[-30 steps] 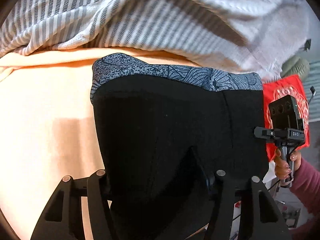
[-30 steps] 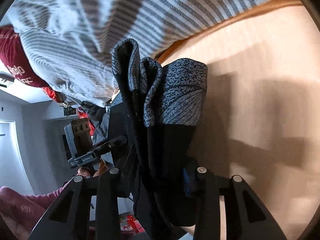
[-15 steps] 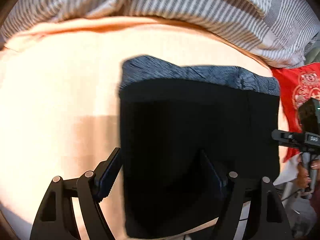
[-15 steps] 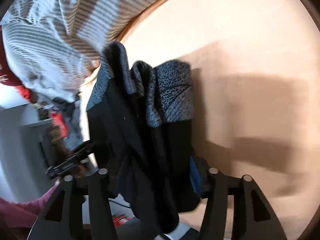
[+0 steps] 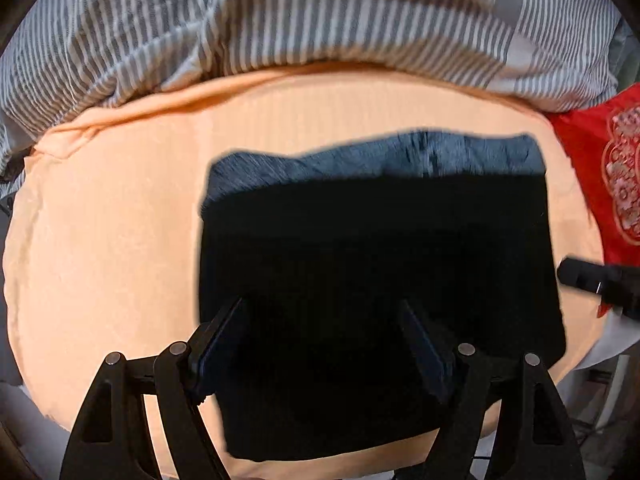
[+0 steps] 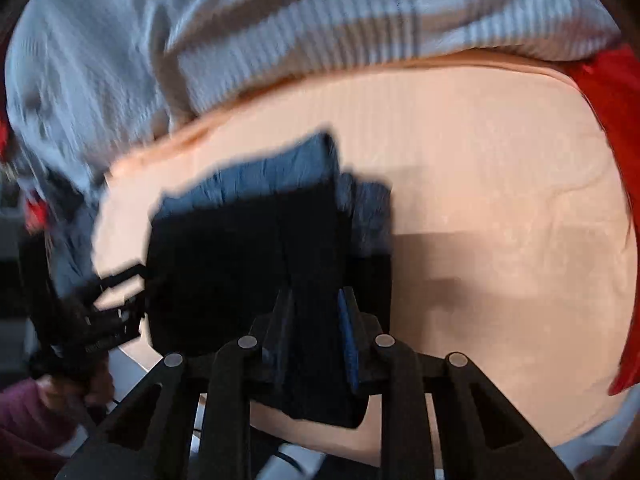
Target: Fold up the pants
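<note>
The black pants (image 5: pixel 376 264) lie folded into a rough rectangle on the peach sheet (image 5: pixel 104 240), with their blue-grey patterned waistband (image 5: pixel 360 160) along the far edge, toward the striped grey-and-white duvet (image 5: pixel 280 20). The left gripper (image 5: pixel 324 320) stands with its jaws spread wide over the near part of the pants, one finger at the left edge of the fabric and the other over its dark middle; nothing is pinched between them. In the right wrist view the right gripper (image 6: pixel 316 312) has its fingers drawn close together on a bunched edge of the pants (image 6: pixel 240 260), clamping the cloth. That view is motion-blurred. A red cloth with a pale ornamental pattern (image 5: pixel 616 184) lies at the right side of the bed; its figures cannot be read as writing. No other lettering is legible.
</note>
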Motion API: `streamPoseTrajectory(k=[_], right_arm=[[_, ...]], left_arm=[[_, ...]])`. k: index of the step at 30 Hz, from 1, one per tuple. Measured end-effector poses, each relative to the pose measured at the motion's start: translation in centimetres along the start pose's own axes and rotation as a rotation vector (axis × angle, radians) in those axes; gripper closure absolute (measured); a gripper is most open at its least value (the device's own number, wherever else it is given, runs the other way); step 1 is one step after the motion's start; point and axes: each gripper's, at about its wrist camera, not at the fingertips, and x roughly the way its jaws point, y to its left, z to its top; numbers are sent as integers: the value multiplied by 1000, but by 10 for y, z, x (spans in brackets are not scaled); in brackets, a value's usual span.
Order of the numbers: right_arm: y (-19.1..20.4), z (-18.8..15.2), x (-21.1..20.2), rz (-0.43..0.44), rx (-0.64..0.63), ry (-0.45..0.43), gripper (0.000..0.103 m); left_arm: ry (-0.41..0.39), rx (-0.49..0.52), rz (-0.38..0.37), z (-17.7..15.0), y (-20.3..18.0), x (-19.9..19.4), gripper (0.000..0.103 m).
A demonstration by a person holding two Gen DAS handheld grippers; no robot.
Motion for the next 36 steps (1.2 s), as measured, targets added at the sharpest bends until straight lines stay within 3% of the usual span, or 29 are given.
streamPoseTrajectory(k=[2, 5, 17, 20, 26, 31, 33, 36], right_arm=[[2, -10, 14, -37, -23, 37, 78], [-1, -16, 33, -71, -30, 45, 78], [-12, -6, 45, -21, -96, 61, 78], [-16, -8, 43, -11, -94, 57, 76], [-13, -11, 42, -31, -65, 24, 74], [-7, -14, 29, -49, -19, 6, 65], [0, -18, 18, -48, 2, -7, 45], [16, -30, -2, -42, 1, -43, 31]], left_arm=[[-10, 34, 58, -2, -7, 9, 24], [-11, 45, 83, -5, -10, 15, 19], [-52, -24, 165, -5, -20, 16, 15], [-36, -43, 189, -10, -21, 15, 1], [-47, -17, 179, -20, -21, 13, 1], [-36, -29, 153, -28, -15, -3, 1], [-42, -34, 152, -33, -13, -13, 1], [-46, -43, 148, -44, -8, -30, 1]])
